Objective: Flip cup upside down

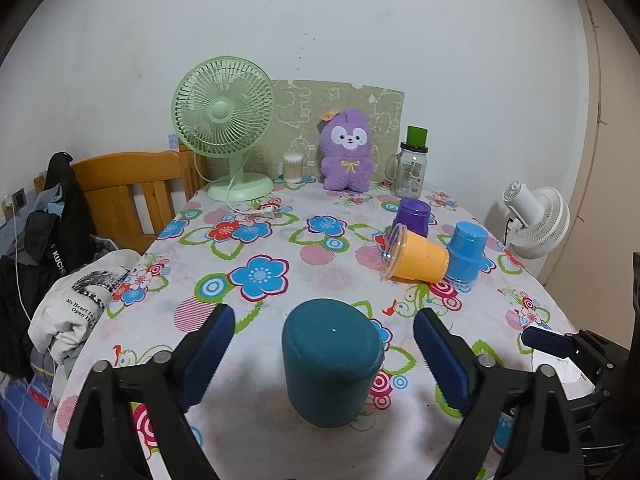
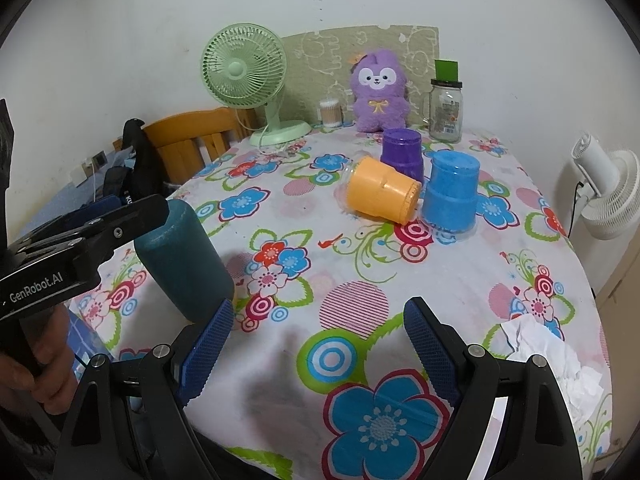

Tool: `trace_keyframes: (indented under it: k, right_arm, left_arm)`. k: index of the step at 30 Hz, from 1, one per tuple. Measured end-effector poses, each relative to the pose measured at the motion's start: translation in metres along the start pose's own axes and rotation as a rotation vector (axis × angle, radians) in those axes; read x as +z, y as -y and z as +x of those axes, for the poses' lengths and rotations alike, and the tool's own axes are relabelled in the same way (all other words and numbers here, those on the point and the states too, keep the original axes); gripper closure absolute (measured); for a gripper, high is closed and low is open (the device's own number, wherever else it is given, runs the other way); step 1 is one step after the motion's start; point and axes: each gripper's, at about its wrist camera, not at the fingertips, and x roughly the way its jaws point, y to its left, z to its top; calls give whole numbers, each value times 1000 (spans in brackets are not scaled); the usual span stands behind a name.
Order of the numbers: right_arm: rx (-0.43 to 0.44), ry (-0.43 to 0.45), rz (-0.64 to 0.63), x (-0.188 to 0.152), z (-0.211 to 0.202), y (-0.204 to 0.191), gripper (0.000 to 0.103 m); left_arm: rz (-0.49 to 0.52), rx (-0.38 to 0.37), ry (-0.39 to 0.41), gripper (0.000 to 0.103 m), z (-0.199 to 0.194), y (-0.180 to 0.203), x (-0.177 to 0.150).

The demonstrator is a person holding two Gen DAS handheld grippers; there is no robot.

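Observation:
A dark teal cup (image 1: 332, 360) stands upside down on the floral tablecloth, its closed base up. My left gripper (image 1: 324, 344) is open, its blue pads either side of the cup and apart from it. In the right wrist view the teal cup (image 2: 184, 256) stands at the left with the left gripper's finger beside it. My right gripper (image 2: 318, 332) is open and empty above the tablecloth. An orange cup (image 1: 418, 258) lies on its side further back, also in the right wrist view (image 2: 380, 190).
A purple cup (image 2: 402, 154) and a blue cup (image 2: 452, 190) stand upside down by the orange one. A green fan (image 1: 224, 120), a purple plush toy (image 1: 348, 148) and a glass jar (image 1: 412, 168) stand at the back. Crumpled paper (image 2: 548, 356) lies at the right edge. A wooden chair (image 1: 132, 192) stands left.

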Motion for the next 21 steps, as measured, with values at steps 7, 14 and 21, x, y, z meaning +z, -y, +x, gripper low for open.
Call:
trace_keyframes:
  k: [7,14,21]
  right_arm:
    - [2,19,-9,7,-6,-6,14]
    - [-28,42,-33,14,-10,-15,14]
    - [-32,77,-41,26,-17,-23,14]
  left_arm:
    - [-11,4,-4,7,-2,-4,2]
    - [-17,7,14,2,-8,-7,5]
    - [-36,9,52,0,-19,-15,12]
